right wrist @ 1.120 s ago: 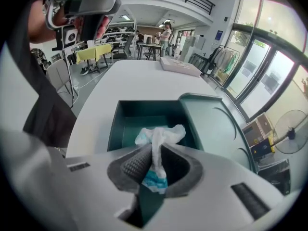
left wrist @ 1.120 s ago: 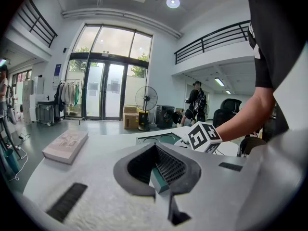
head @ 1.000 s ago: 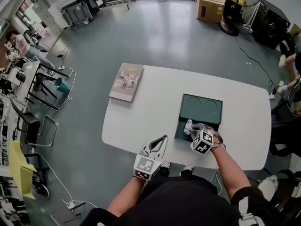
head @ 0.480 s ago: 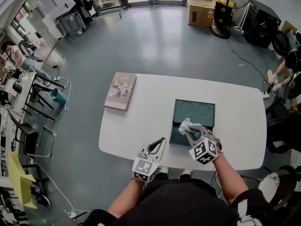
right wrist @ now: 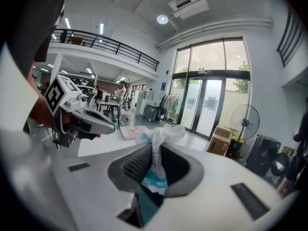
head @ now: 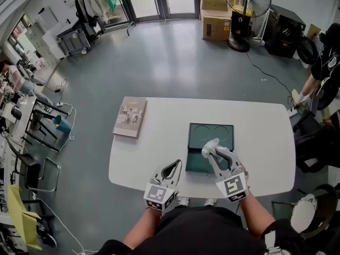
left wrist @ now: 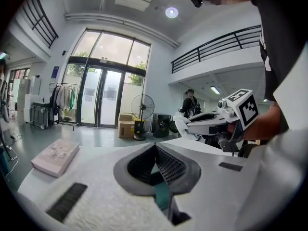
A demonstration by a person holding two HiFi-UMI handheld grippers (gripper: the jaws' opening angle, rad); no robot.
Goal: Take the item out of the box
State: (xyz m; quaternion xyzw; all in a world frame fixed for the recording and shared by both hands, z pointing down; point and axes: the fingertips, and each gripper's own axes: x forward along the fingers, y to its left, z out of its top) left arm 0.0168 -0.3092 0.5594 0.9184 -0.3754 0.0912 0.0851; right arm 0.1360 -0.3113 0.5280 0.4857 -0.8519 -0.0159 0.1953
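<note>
Holds the crumpled white item (right wrist: 161, 134) pinched in the right gripper (head: 211, 153), jaws nearly closed on it, apparently clear above the open dark box (head: 220, 132), with only the set-down left and the left gripper (head: 177, 163) closed, empty.

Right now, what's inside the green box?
The far part of the green box shows only two round outlines, nothing lying on them. The near part is covered by the right gripper and the white crumpled item it holds, so I cannot tell what is there.
</note>
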